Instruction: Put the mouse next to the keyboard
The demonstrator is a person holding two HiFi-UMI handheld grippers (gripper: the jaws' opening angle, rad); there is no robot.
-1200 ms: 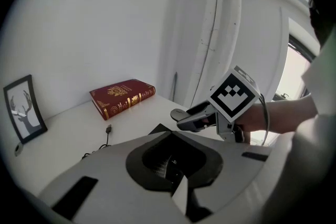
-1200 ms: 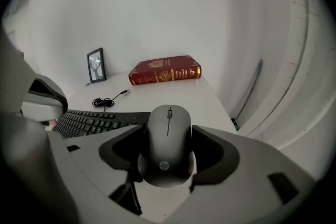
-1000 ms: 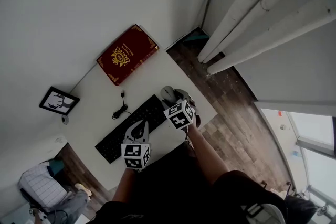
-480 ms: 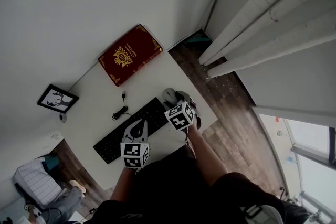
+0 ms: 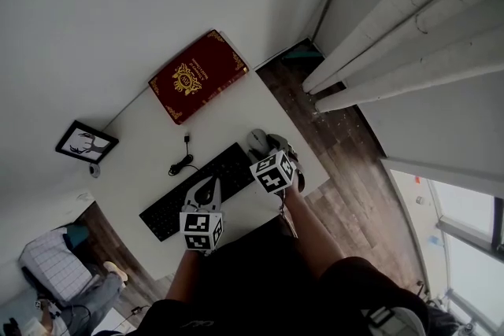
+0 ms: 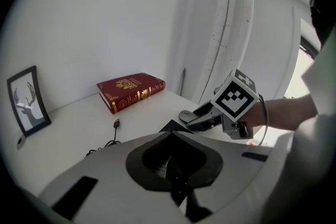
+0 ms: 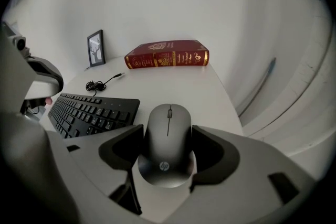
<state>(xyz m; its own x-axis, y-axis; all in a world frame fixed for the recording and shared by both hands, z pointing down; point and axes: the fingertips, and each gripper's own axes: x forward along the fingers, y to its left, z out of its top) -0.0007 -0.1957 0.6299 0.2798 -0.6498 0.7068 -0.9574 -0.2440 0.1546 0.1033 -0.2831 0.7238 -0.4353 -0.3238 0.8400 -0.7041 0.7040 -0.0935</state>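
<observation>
A grey HP mouse (image 7: 167, 139) rests on the white desk (image 5: 150, 142) just right of the black keyboard (image 7: 92, 112). My right gripper (image 7: 167, 153) is shut on the mouse, one pad against each side. From the head view the mouse (image 5: 255, 141) lies at the keyboard's (image 5: 230, 169) right end, under my right gripper (image 5: 264, 144). My left gripper (image 5: 209, 186) hovers over the keyboard's middle, jaws shut and holding nothing. In the left gripper view my left gripper (image 6: 172, 139) points toward the right gripper (image 6: 190, 116).
A red book (image 5: 198, 76) lies at the desk's back. A framed deer picture (image 5: 87, 145) stands at the left. The keyboard's coiled cable (image 5: 183, 161) lies behind it. The desk edge (image 5: 311, 161) and wooden floor are right of the mouse. White pipes (image 5: 394, 35) run up the corner.
The head view has shifted slightly. Both grippers and the mouse stay where they were, by the keyboard's right end.
</observation>
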